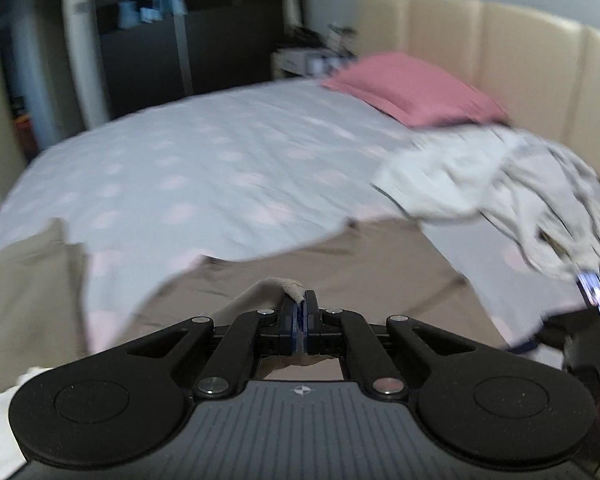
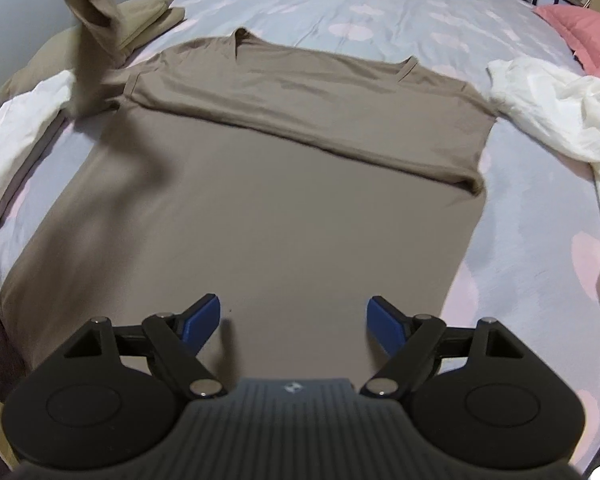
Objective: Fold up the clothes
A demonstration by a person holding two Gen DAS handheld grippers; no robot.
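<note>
A T-shirt (image 2: 260, 208) lies spread flat on the bed (image 2: 380, 12), its hem toward the near edge and its collar toward the far side, with the right-side sleeve folded in across the chest. Off its left shoulder, toward the far left corner of the bed, sits a folded garment (image 2: 148, 12), and nearer along the left edge lies a white cloth (image 2: 16, 128). Just beside the right shoulder a crumpled white garment (image 2: 552, 108) spreads along the right edge, with a pillow (image 2: 580, 28) behind it at the far right corner.
</note>
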